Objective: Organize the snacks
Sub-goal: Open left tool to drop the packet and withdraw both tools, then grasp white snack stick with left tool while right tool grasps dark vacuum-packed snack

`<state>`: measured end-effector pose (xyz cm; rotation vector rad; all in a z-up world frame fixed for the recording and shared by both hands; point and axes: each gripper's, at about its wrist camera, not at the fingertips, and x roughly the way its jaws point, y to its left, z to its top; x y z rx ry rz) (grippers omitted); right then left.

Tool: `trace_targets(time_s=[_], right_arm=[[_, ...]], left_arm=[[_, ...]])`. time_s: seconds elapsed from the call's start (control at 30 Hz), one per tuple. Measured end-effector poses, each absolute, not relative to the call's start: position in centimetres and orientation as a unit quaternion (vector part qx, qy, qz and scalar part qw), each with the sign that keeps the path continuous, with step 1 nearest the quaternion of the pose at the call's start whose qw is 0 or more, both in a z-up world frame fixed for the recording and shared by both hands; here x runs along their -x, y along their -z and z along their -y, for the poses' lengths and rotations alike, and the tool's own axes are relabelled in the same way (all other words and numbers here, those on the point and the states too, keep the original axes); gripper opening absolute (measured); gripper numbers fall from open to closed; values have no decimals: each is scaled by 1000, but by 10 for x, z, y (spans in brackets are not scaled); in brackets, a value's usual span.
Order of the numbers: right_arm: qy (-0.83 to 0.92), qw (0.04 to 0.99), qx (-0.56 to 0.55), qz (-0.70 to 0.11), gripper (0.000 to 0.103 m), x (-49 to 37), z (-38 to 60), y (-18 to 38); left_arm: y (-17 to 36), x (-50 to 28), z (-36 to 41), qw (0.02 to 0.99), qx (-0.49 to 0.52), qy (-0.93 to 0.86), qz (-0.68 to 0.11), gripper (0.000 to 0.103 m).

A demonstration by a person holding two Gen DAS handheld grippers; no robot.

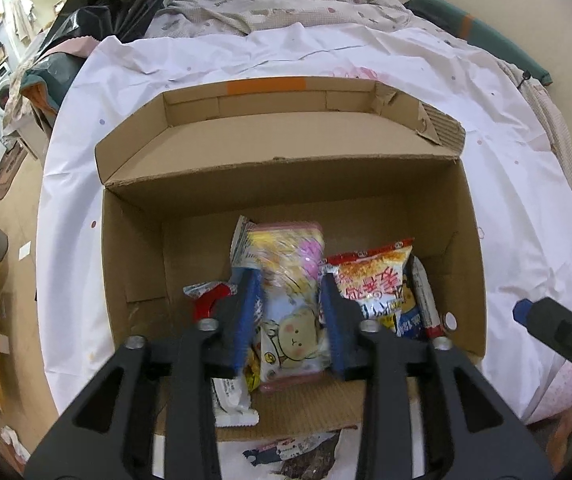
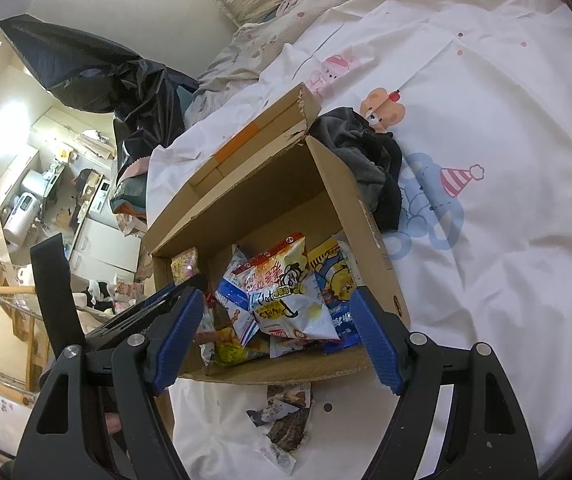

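- Left tongs (image 1: 289,316) half-closed around pink bear snack pack (image 1: 291,304) inside cardboard box (image 1: 134,240).
- Right tongs (image 2: 278,336) spread wide, holding nothing, hovering at box's 6 o'clock rim.
- Torn wrapper (image 2: 286,420) on bed (image 2: 505,240), at 6 o'clock from box.

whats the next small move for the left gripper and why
Probably open the left gripper and let go: the pink bear snack pack sits between its fingers, already down inside the cardboard box among the other packets.
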<state>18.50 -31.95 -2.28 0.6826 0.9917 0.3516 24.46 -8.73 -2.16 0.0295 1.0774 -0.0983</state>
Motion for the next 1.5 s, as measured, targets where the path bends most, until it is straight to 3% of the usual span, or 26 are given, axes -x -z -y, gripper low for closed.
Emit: trace_targets(time_s=[0.03,0.13,0.8,1.3,1.5], right_arm=[[-164,810,-317,-465,79,-185,318,23],[-163,810,-313,-468,79,-184,316,24],[-157,814,-274,-488,79,-152,307,29],[-151,786,-247,-546,79,-102,290,61],[-133,770,-290,-553,79,-92,295,76]], left_arm=[[20,-242,87,858,-17,47,-511,53],[14,-234,85,864,-21,47,-500,78],[5,-169,43,876,-10,45,-480,79],[38,-121,22,858,6,75,-509,79],[60,-130,14,843,18,56,-535,79]])
